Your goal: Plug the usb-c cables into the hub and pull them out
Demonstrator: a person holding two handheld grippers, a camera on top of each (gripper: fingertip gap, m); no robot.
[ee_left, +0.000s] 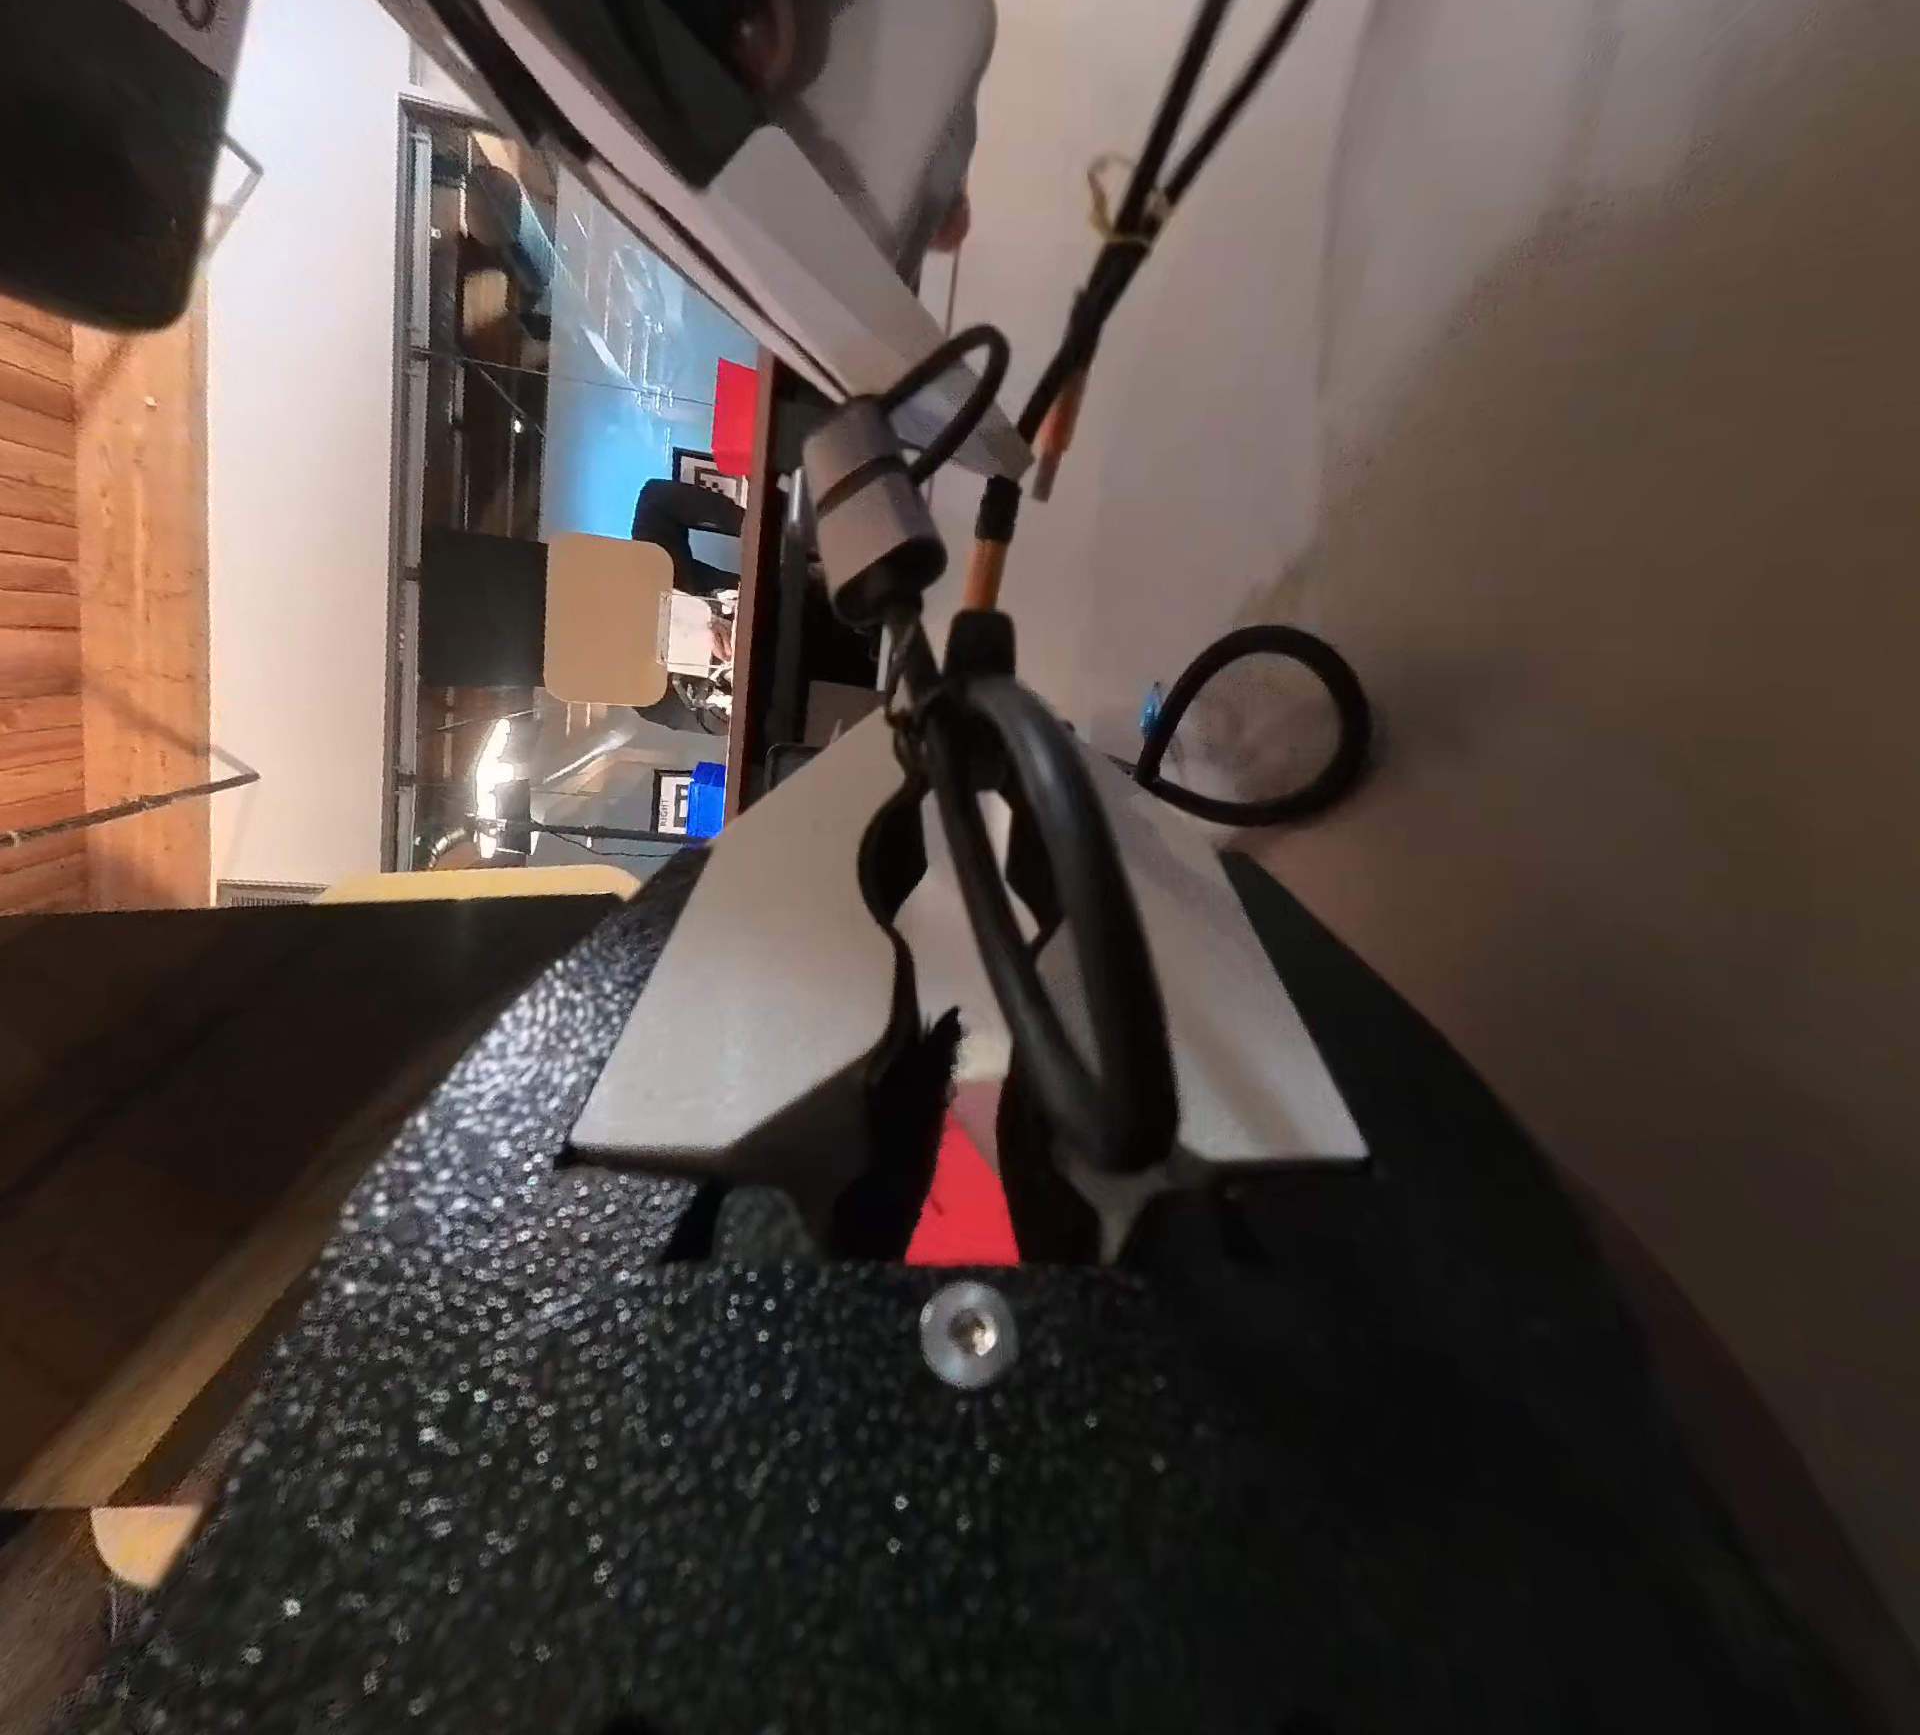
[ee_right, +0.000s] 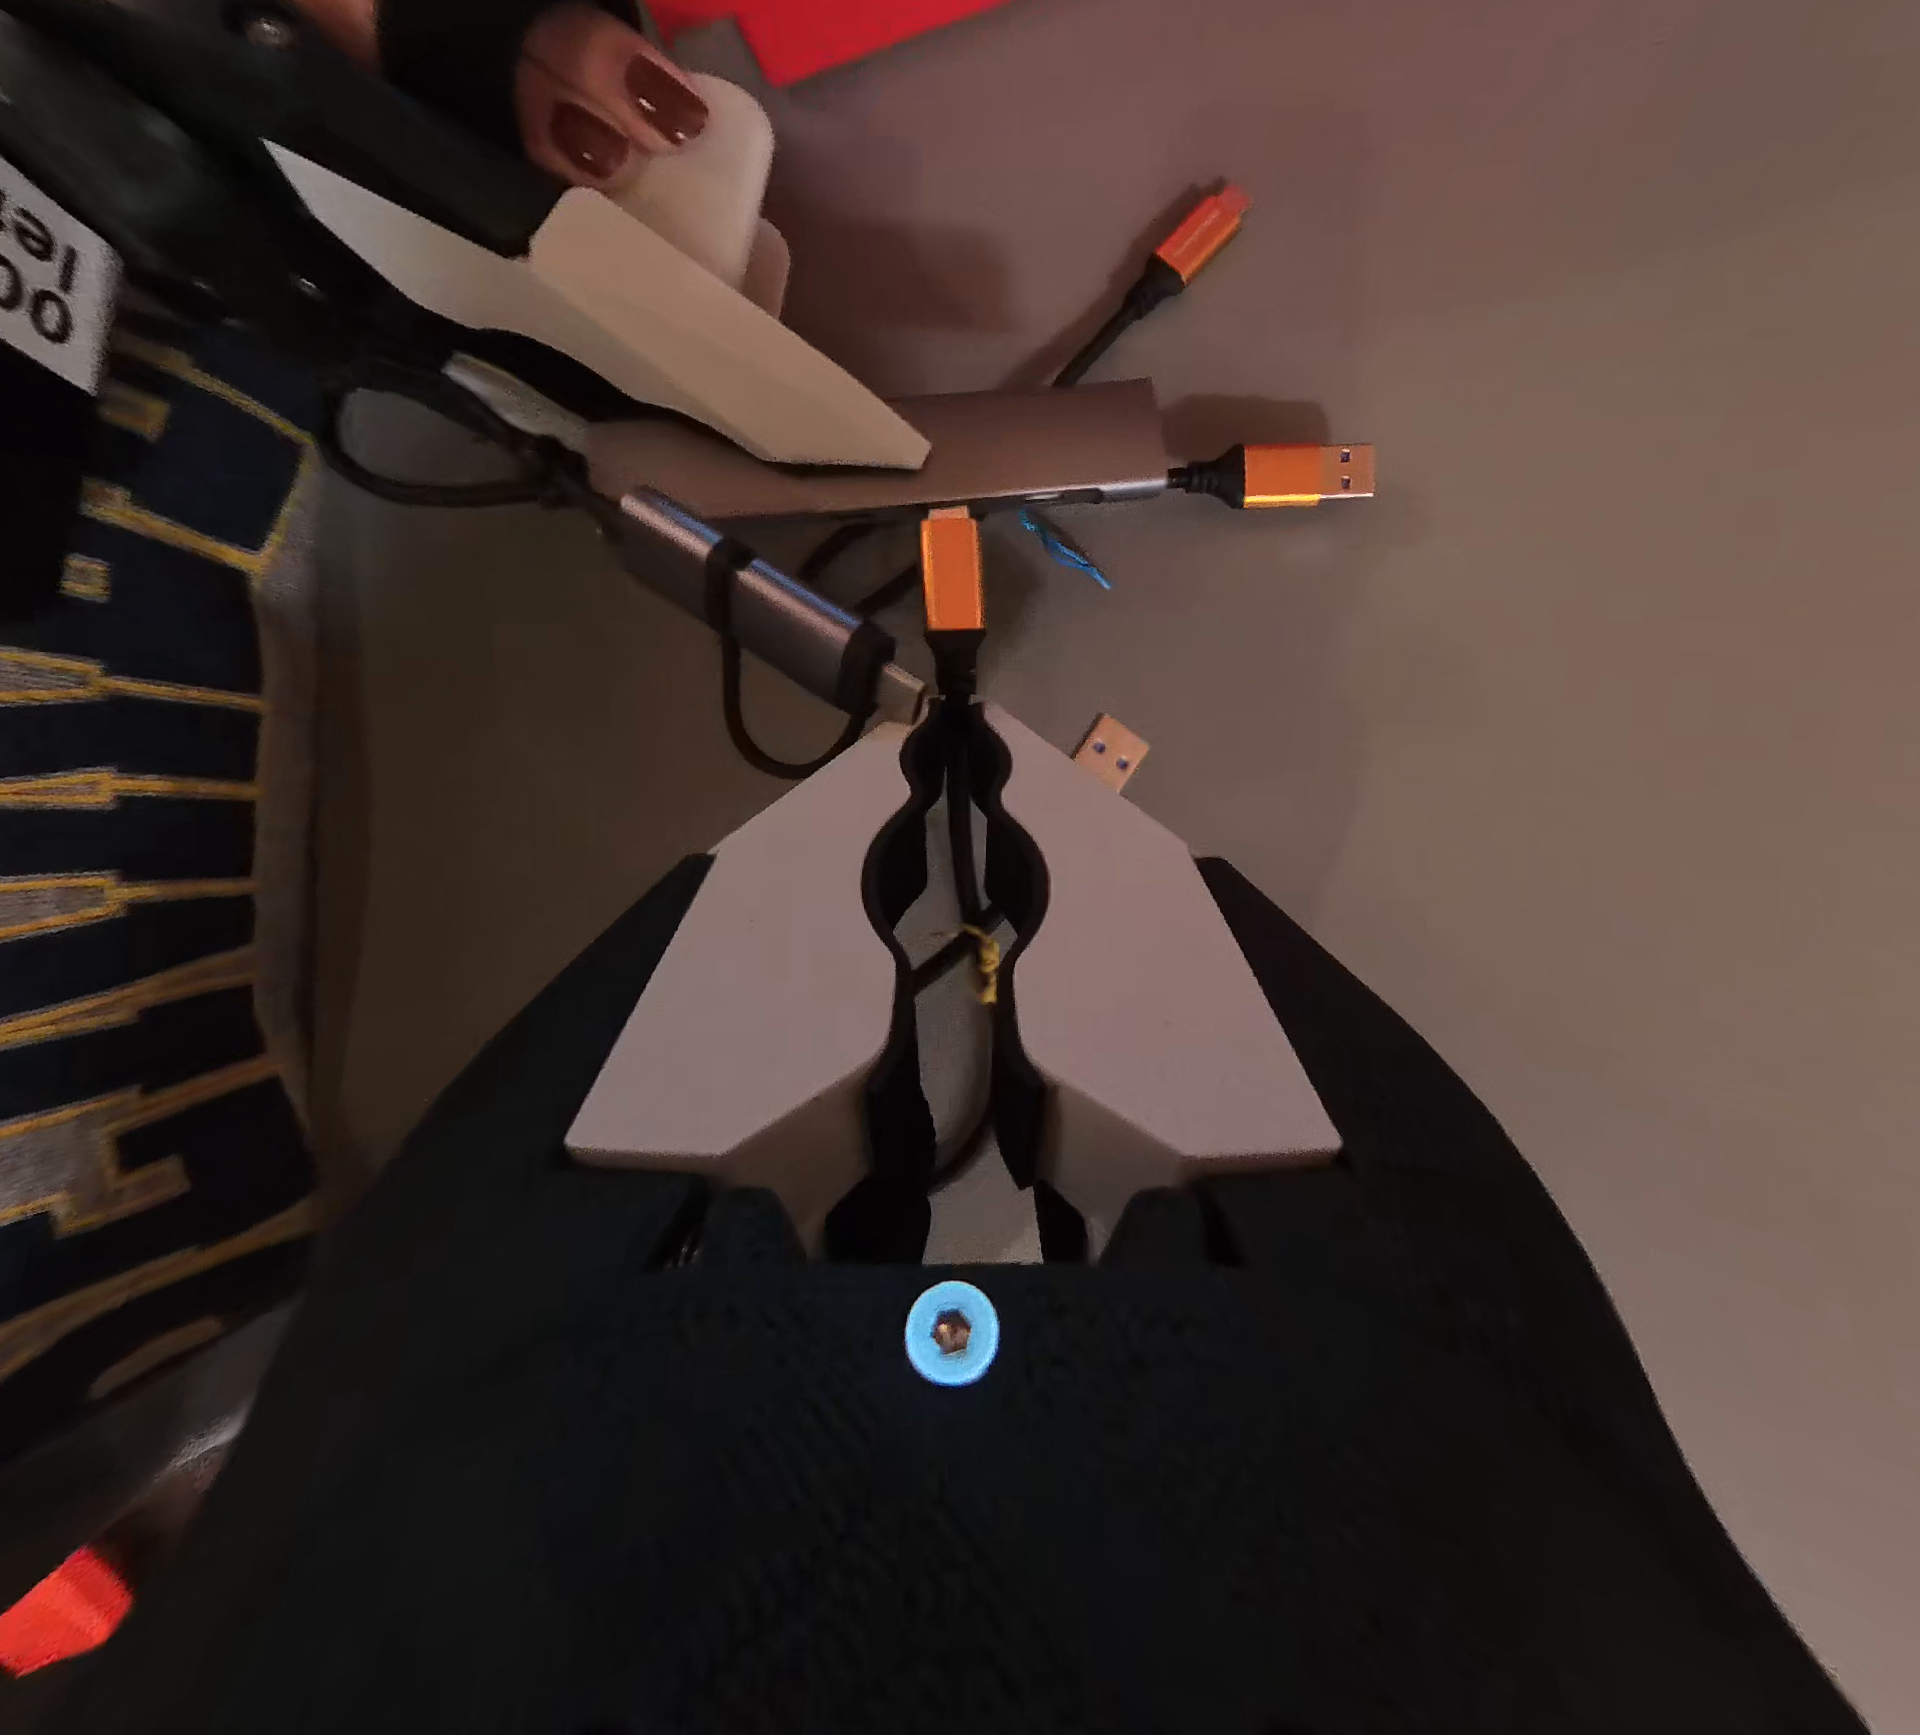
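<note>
Both grippers clamped: right gripper [ee_right: 951, 729] pinching orange-plug cable [ee_right: 951, 573] at hub [ee_right: 1039, 449] edge; left gripper [ee_left: 914, 719] on hub.

The grey slab-shaped hub [ee_right: 1029, 449] lies flat on the table. An orange-shelled plug [ee_right: 951, 579] stands seated in its near long edge, black cable [ee_right: 961, 812] trailing away. An orange USB-A plug [ee_right: 1304, 475] projects beyond its right end; another orange connector [ee_right: 1195, 236] lies loose behind it.
</note>
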